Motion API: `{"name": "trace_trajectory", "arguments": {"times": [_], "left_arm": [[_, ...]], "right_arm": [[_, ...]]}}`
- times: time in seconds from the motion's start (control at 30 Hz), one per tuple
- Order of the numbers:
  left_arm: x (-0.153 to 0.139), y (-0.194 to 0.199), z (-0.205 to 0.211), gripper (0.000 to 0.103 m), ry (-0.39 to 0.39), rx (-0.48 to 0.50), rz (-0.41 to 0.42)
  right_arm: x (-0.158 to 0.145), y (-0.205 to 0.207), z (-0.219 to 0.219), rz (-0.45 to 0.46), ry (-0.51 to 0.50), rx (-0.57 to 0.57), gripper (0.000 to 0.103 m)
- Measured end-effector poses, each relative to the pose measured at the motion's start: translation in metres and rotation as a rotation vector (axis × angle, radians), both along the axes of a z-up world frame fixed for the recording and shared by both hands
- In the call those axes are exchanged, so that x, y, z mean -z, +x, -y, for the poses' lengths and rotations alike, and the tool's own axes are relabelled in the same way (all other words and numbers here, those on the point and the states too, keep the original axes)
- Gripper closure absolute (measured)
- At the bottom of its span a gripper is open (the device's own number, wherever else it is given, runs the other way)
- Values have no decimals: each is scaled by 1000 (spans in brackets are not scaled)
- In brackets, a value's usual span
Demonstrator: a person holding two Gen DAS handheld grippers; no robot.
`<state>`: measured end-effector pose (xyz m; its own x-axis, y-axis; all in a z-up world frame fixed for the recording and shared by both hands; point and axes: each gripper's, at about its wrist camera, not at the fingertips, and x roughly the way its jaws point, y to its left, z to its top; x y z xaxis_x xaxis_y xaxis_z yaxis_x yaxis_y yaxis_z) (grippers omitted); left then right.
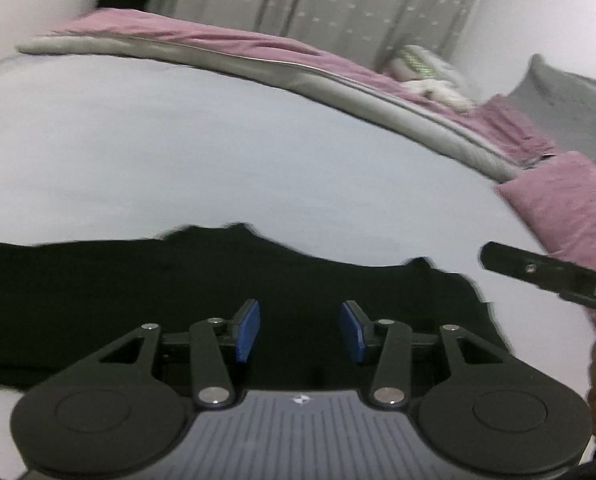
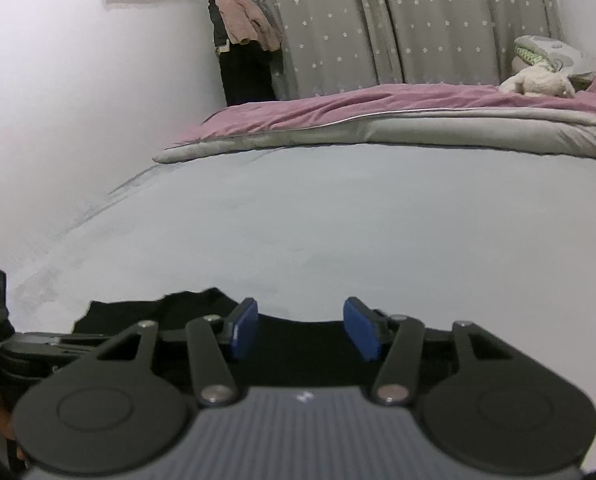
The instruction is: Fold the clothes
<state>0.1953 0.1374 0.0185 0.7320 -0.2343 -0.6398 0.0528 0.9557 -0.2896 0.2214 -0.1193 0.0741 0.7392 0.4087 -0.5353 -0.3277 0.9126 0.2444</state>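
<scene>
**Left wrist view: dark garment, dim detail, two spread grippers**

Left wrist view shows the black cloth garment (image 1: 218,300) lying flat on the near part of the pale grey bed sheet (image 1: 218,140), under the left gripper (image 1: 300,330), whose blue-padded jaws stand apart and hold nothing. The right gripper (image 2: 304,328) is likewise spread and empty over the garment's far edge.

Risks, as I judge them: the black fabric hides its own layers, so a pinch could catch one ply or two, or drag the sheet along. Uneven grips would skew any crease.

Seams, sleeves and existing folds are unreadable; so is whether it is already folded. Its near edge is cut off by both gripper bodies, and the left view is blurred.
</scene>
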Motion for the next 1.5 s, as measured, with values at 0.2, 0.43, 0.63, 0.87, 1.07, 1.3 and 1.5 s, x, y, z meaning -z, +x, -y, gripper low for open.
{"name": "trace_trajectory", "arguments": {"times": [0.2, 0.43, 0.63, 0.87, 1.07, 1.3, 1.5], "left_arm": [[5, -9, -38, 51, 94, -117, 8], [13, -22, -100, 50, 81, -280, 24], [20, -32, -156, 51, -5, -393, -3], [47, -30, -190, 53, -172, -415, -44], [62, -26, -202, 64, -259, -428, -30], [76, -23, -202, 99, -352, -377, -14], [62, -32, -193, 101, -359, -319, 129]], "right_arm": [[3, 0, -36, -20, 16, 6, 50], [15, 1, -73, -40, 28, -5, 46], [30, 8, -123, -78, 8, -72, 47], [34, 18, -169, -124, 53, -130, 47], [36, 27, -205, -158, 98, -184, 47], [43, 35, -236, -190, 126, -239, 47], [49, 45, -247, -228, 157, -271, 48]]}}
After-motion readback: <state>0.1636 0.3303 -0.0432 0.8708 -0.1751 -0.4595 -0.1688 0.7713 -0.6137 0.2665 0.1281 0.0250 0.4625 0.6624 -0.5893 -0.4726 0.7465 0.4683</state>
